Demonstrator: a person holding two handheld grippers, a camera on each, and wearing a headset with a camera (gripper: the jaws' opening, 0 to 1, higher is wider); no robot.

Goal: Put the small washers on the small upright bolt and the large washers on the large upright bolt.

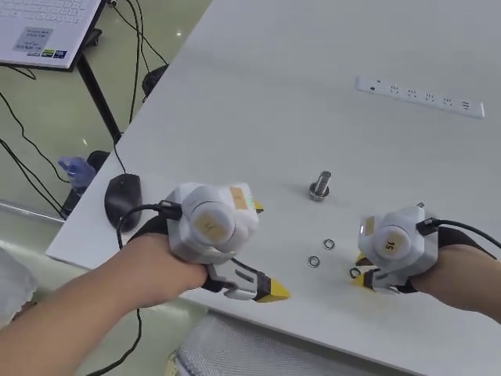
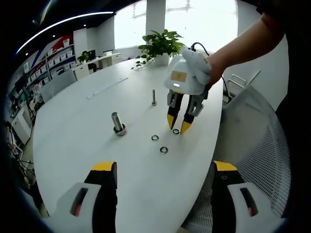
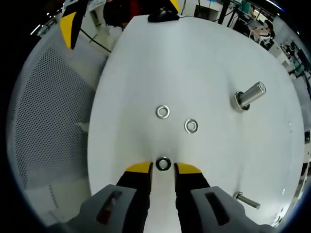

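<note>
The right gripper [image 3: 163,168] fingers are set narrow astride a washer [image 3: 163,164] flat on the counter [image 3: 204,58], not yet clamped; the left gripper [image 2: 164,167] fingers are held wide. The washer may be skidded away if pinched off-centre

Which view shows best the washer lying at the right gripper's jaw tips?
The right gripper view: the washer lies close and whole, just between the yellow tips of the right gripper. The left gripper view shows it small and far, at that gripper's tips. The head view shows it tiny, at the gripper's edge.
</note>
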